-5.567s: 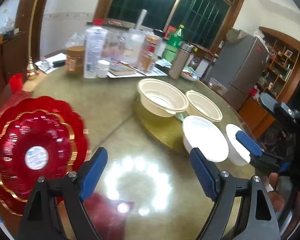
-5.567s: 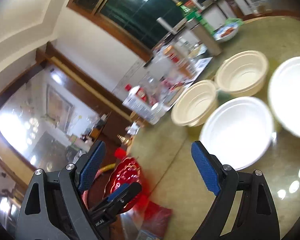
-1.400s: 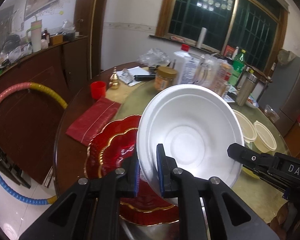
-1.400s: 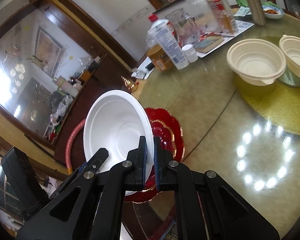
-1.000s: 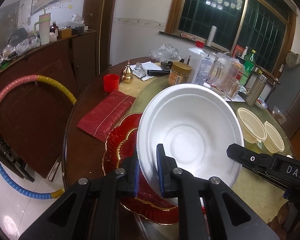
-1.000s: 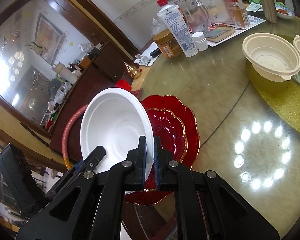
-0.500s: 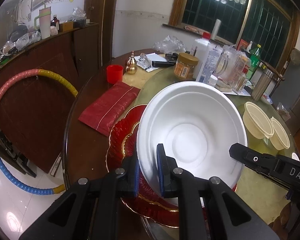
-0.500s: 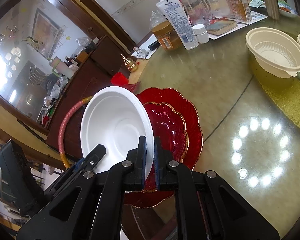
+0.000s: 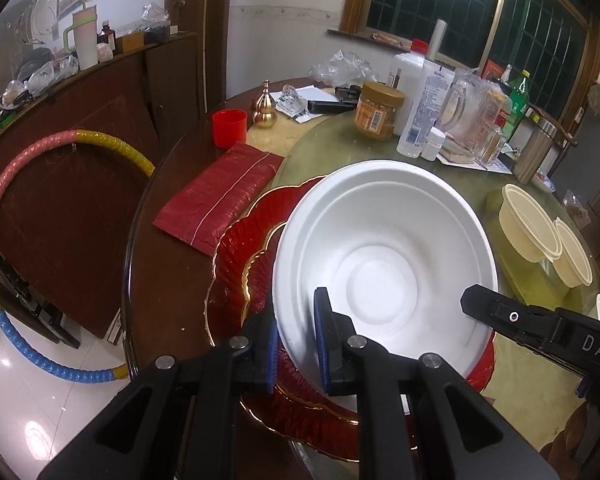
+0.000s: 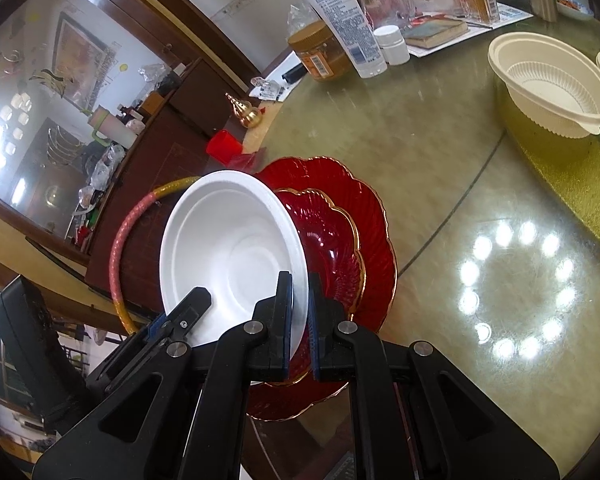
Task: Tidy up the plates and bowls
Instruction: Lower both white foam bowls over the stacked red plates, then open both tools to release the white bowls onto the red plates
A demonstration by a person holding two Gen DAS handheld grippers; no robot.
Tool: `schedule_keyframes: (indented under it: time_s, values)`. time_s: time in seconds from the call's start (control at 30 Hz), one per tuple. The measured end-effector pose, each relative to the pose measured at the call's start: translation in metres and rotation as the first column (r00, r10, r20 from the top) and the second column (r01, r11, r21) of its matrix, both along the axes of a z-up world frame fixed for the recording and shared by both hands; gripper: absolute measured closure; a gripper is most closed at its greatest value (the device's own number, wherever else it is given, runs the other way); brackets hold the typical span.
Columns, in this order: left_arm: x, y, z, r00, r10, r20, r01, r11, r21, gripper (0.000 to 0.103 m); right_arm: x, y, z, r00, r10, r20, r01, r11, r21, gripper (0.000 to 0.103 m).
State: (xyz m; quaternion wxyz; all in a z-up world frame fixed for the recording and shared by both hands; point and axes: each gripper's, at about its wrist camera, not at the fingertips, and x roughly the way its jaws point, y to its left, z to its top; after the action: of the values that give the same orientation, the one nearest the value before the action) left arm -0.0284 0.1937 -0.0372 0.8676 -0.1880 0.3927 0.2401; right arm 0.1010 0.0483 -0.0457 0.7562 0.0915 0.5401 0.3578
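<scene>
A white foam bowl is held by both grippers just above two stacked red plates with gold rims at the table's near edge. My left gripper is shut on the bowl's near-left rim. My right gripper is shut on the opposite rim; the bowl tilts over the red plates. Two cream bowls sit on a gold mat at the right; one cream bowl shows in the right wrist view.
A red packet, a red cup and a brass gourd lie at the back left. Bottles, a jar and a pitcher crowd the far side. A hoop leans against a cabinet beyond the table edge.
Both grippers picked up the white bowl and carried it from the right side to over the red plates. In the last second it has sunk a little closer to them.
</scene>
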Motion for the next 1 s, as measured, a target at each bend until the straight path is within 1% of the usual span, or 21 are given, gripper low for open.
schedule_keyframes:
  time_s: [0.7,0.8,1.0]
  values:
    - [0.003,-0.001,-0.006,0.999,0.003,-0.037,-0.002,1.0,0.015,0.088,0.004,0.005,-0.011,0.999,0.017,-0.029,-0.018,0.999,-0.041,0.096]
    - [0.003,-0.001,-0.006,0.999,0.013,-0.041,-0.012,1.0,0.025,0.088,0.005,0.007,-0.013,0.999,0.027,-0.043,-0.029,0.998,-0.047,0.095]
    - [0.002,0.003,-0.007,0.998,0.034,-0.044,-0.033,0.999,0.021,0.088,0.003,0.011,-0.018,0.997,0.048,-0.066,-0.051,0.997,-0.057,0.093]
